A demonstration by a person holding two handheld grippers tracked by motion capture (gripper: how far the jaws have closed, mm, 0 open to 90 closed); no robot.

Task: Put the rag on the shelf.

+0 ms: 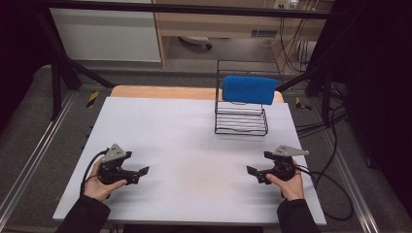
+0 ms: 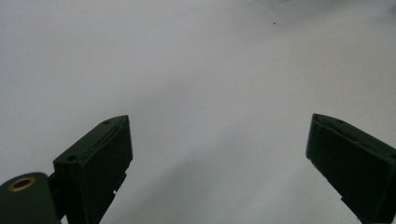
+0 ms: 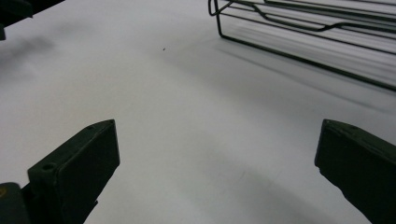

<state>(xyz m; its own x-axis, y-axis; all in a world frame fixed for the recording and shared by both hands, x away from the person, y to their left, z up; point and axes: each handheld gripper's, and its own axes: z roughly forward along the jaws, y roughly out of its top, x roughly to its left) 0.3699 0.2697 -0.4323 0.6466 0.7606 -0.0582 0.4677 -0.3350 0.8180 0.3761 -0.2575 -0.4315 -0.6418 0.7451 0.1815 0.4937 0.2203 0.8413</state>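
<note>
On white table [image 1: 194,145]: L gripper [image 1: 141,172] at 8 o'clock, R gripper [image 1: 252,171] at 4 o'clock, both w/ jaws spread, holding nothing. Blue sponge [image 1: 249,89] on wire rack [image 1: 241,124], 1 o'clock.

No legible text, label, brand, number or sign is showing on any surface in the high view or in either gripper view. Yellow-and-black hazard-striped markers [image 1: 92,98] are lying on the floor at the far corners of the table, carrying no lettering. A small plate [image 1: 264,33] under the far shelf is appearing too blurred to read.
</note>
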